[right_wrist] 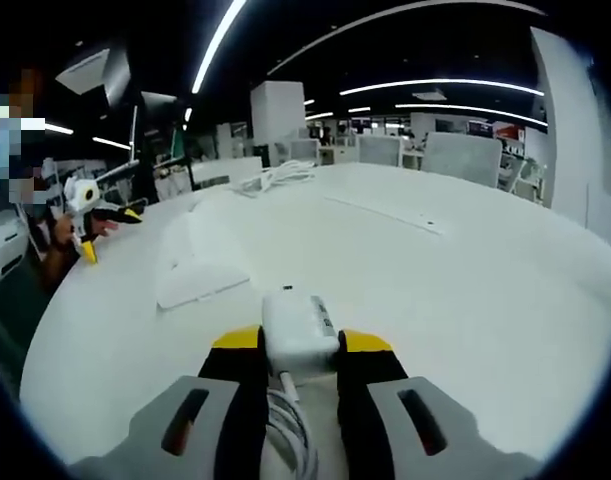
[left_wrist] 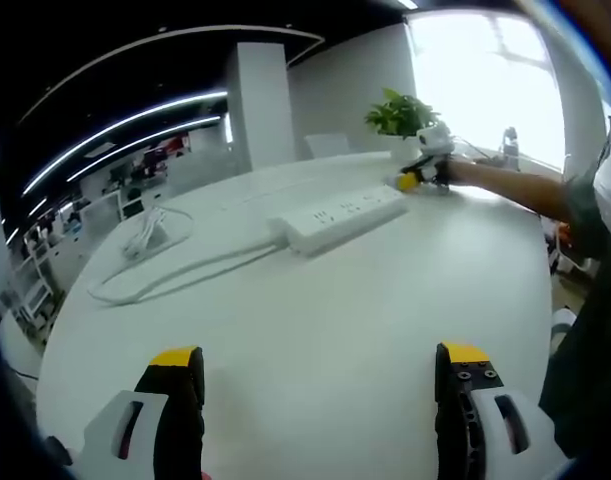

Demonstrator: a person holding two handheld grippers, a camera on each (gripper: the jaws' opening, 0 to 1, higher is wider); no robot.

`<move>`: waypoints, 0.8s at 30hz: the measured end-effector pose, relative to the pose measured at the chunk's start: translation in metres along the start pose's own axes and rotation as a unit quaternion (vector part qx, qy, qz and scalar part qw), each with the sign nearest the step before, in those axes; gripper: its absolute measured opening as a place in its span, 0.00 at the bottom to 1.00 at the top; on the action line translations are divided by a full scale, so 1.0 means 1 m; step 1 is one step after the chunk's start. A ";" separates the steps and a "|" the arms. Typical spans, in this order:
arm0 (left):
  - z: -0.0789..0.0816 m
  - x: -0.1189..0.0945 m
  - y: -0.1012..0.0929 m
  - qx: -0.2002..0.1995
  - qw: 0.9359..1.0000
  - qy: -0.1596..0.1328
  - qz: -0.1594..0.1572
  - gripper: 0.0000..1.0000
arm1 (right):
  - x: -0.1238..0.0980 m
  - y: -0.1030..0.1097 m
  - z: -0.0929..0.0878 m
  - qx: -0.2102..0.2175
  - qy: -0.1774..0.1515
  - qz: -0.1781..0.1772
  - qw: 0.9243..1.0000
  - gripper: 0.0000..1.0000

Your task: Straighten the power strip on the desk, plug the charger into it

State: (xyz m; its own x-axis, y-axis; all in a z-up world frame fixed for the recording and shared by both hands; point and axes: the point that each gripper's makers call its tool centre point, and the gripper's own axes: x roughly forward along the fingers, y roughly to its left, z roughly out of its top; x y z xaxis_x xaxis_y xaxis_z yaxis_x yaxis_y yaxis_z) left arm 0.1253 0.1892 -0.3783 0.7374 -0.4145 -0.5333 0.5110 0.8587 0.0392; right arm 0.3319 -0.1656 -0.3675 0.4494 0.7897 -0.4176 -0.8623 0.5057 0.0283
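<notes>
A broad white table (left_wrist: 315, 330) with a curved edge carries everything here. In the left gripper view the left gripper (left_wrist: 320, 375) hangs low over its bare near part, jaws spread wide with nothing between them. Farther along the table lies the white power strip (left_wrist: 340, 218), set at a slant, its white cable (left_wrist: 175, 265) running off to the left and looping toward a bundle near the far left edge. Beyond the strip's right end the right gripper (left_wrist: 423, 176) shows at the end of a person's outstretched forearm (left_wrist: 510, 188), close to a potted green plant (left_wrist: 402, 114) at the far edge. Behind that stand a bright window and a white pillar; long ceiling light strips curve over a dim office to the left.

In the right gripper view the right gripper (right_wrist: 295, 350) pinches the white charger (right_wrist: 297, 328) between its yellow-tipped jaws, the charger's cord trailing down between them, just above the table. The power strip (right_wrist: 200, 262) lies a little beyond and to the left of the charger, apart from it. The left gripper (right_wrist: 90, 215) appears at the far left. Office chairs and desks stand behind the table under dark ceilings with strip lights.
</notes>
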 end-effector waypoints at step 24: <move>0.001 -0.003 -0.004 0.000 1.000 -0.009 -0.004 0.99 | -0.011 0.023 0.020 -0.058 0.026 -0.005 0.998 0.24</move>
State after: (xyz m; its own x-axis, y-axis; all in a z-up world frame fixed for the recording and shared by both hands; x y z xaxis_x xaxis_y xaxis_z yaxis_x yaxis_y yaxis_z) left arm 0.1214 0.1870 -0.3757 0.7411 -0.4261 -0.5188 0.5164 0.8556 0.0350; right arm 0.3117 -0.1555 -0.3445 0.4474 0.7643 -0.4645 -0.8808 0.4667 -0.0804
